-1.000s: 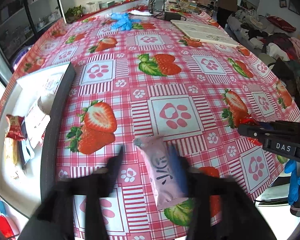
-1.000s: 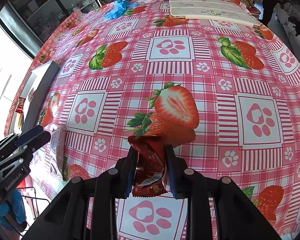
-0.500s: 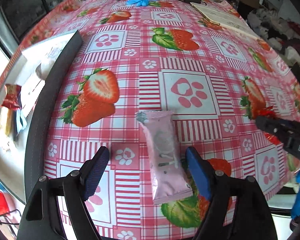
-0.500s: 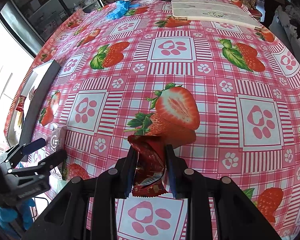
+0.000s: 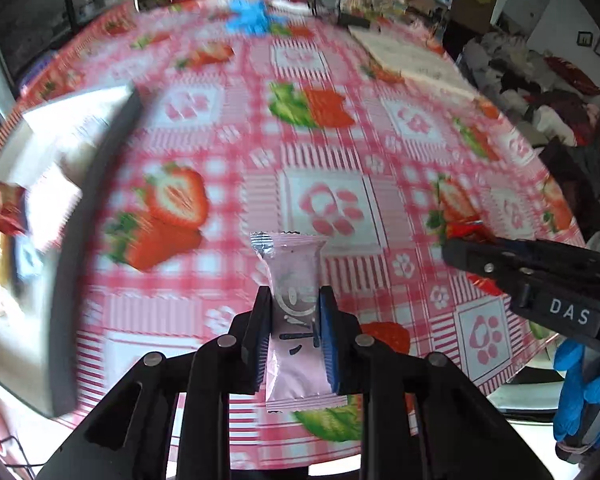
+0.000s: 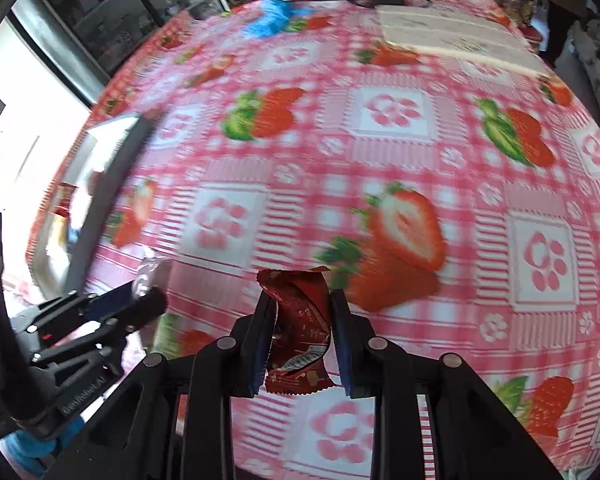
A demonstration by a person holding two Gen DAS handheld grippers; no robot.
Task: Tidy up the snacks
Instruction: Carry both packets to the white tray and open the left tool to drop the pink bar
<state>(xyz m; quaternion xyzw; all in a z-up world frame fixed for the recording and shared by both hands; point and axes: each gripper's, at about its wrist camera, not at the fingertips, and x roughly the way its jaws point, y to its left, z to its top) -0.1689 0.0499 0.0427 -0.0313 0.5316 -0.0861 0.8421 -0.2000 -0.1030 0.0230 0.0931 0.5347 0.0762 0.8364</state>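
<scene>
My left gripper (image 5: 294, 294) has its jaws closing on a pink snack packet (image 5: 290, 256), and the pads press its sides. The packet stands upright between them over the strawberry tablecloth (image 5: 324, 152). My right gripper (image 6: 301, 296) is shut on a crumpled red snack packet (image 6: 298, 332). In the left wrist view the right gripper (image 5: 500, 256) reaches in from the right with the red packet (image 5: 464, 228). The right wrist view shows the left gripper (image 6: 140, 296) at lower left. A white tray with a dark rim (image 5: 96, 184) lies at the left, with several snacks in it.
The tray (image 6: 116, 168) also shows left in the right wrist view. Blue gloves (image 5: 248, 20) and white boards (image 5: 404, 56) lie at the far end. A person (image 5: 472, 0) stands behind. A blue-gloved hand (image 5: 580, 392) holds the right gripper. The table's near edge is just below both grippers.
The left jaws, wide around the pink packet lying on the cloth, have closed on it. Both views have shifted and blurred; the right gripper keeps its red packet.
</scene>
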